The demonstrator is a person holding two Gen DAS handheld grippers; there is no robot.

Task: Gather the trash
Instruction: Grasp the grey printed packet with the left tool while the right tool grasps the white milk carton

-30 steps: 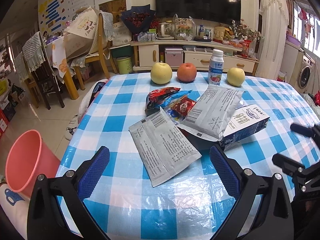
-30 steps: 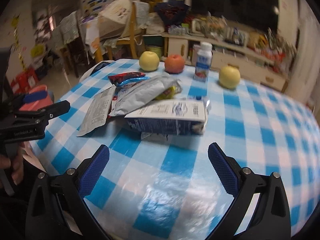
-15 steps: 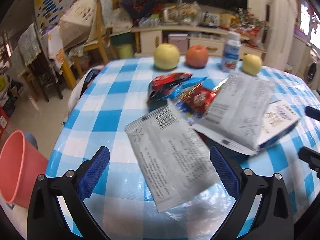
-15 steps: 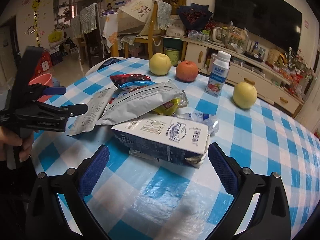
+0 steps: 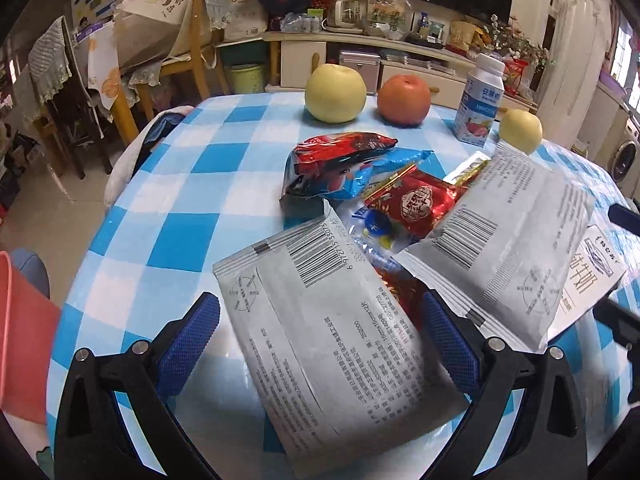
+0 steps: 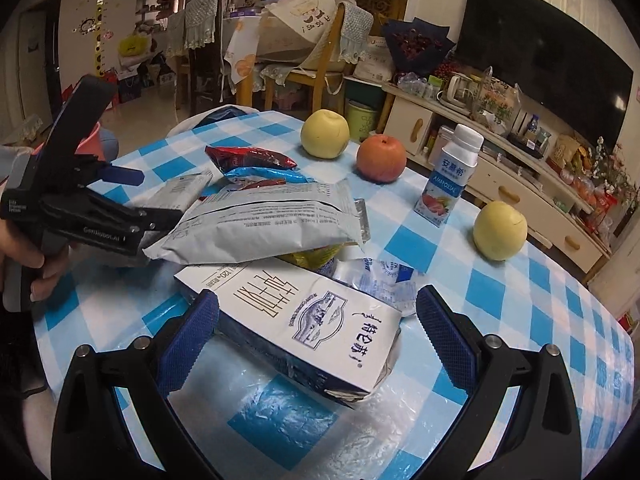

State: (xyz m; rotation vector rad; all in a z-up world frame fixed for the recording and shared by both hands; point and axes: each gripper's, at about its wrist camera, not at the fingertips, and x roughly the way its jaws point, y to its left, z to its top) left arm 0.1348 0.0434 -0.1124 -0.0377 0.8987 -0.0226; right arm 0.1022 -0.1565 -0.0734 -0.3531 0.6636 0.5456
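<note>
Left wrist: left gripper [image 5: 320, 336] spread wide, straddling grey pouch [image 5: 340, 356], likely for pickup; right gripper [image 6: 316, 332] likewise unclenched over milk carton [image 6: 316, 320].

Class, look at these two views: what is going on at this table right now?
A person holds two grippers over a blue-checked tablecloth strewn with wrappers. The left gripper, jaws open, straddles a flat grey foil packet. The right gripper, also open, straddles a flattened white and blue milk carton. Nothing is gripped yet. A pink plastic bin waits beside the table.
</note>
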